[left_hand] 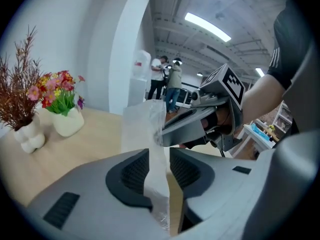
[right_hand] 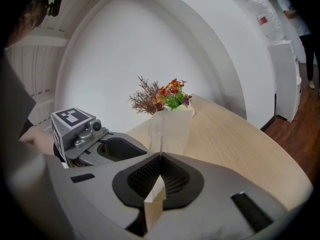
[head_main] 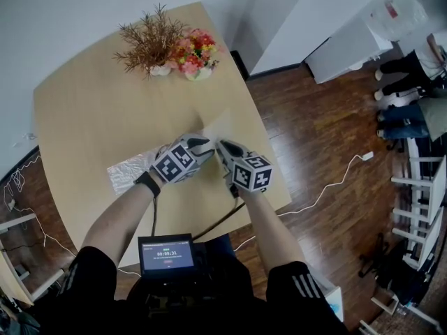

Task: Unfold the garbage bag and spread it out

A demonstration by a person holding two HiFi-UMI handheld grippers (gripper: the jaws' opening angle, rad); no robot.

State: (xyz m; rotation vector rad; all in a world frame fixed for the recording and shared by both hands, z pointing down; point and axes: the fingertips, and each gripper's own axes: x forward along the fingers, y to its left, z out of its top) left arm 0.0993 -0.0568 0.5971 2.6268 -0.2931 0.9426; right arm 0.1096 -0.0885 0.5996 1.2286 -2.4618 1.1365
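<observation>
Two grippers, head view: left gripper (head_main: 207, 145) and right gripper (head_main: 222, 148) meet tip to tip at frame centre above the table (head_main: 84, 110). The garbage bag (head_main: 133, 169) lies crinkled left of centre, one end lifted.
Left gripper view: jaws partly spread, garbage bag loose between them.
Right gripper view: jaws pressed together, pinching the garbage bag's edge, lower centre.

A small screen (head_main: 166, 255) at the person's waist shows red numbers that look like 00:00:31, but they are tiny and hard to be sure of, and the white line above them is too small to read. The big water bottle (head_main: 392, 9) has a red label with no words you can make out. The cube (head_main: 174, 162) on the left gripper (head_main: 204, 145) and the cube (head_main: 253, 173) on the right gripper (head_main: 222, 147) have black and white square shapes, not letters.
</observation>
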